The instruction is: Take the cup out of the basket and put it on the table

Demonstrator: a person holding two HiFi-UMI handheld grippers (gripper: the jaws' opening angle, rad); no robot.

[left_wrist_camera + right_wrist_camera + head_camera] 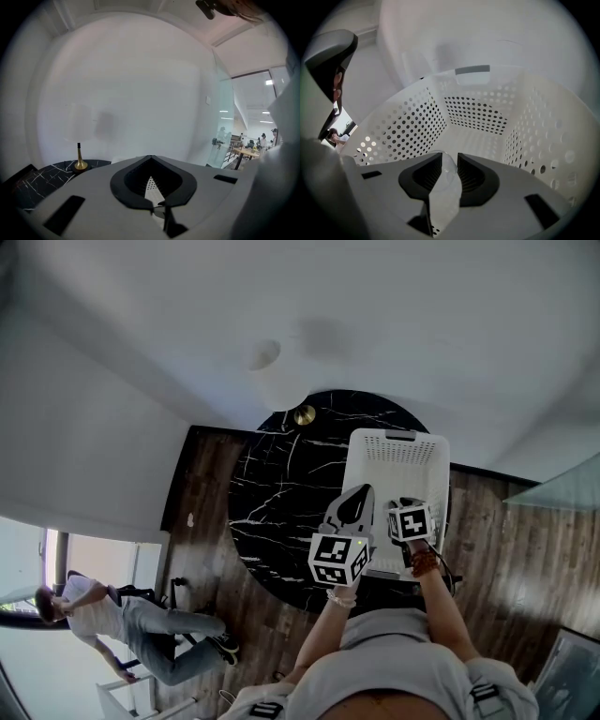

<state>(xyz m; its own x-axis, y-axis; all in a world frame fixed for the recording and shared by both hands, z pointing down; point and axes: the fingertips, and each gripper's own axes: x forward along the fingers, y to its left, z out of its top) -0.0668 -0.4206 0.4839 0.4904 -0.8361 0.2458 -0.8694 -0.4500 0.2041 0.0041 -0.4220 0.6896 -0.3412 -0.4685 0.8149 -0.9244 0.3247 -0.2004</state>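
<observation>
Two grippers are shown above a white perforated basket (pixel 398 451), which stands on the near side of a round black marbled desk (pixel 272 493). The right gripper (pixel 450 161) is lowered inside the basket. Its jaws are clenched on a clear cup (pixel 445 187), whose curved rim is seen between the two dark pads (how the pads sit against the transparent wall cannot be read exactly). This reach from above is judged to suit a straight lift over the basket's high sides. The cup is thus held between the right jaws, surrounded by the basket walls and not yet over bare desk. The left gripper (pixel 151 161) is held above the basket's near rim with its jaws pressed together on nothing. It is pointed toward the wall and a brass-coloured stand (pixel 80 161) at the desk's far edge, presumably so that the lifting path is left free.
</observation>
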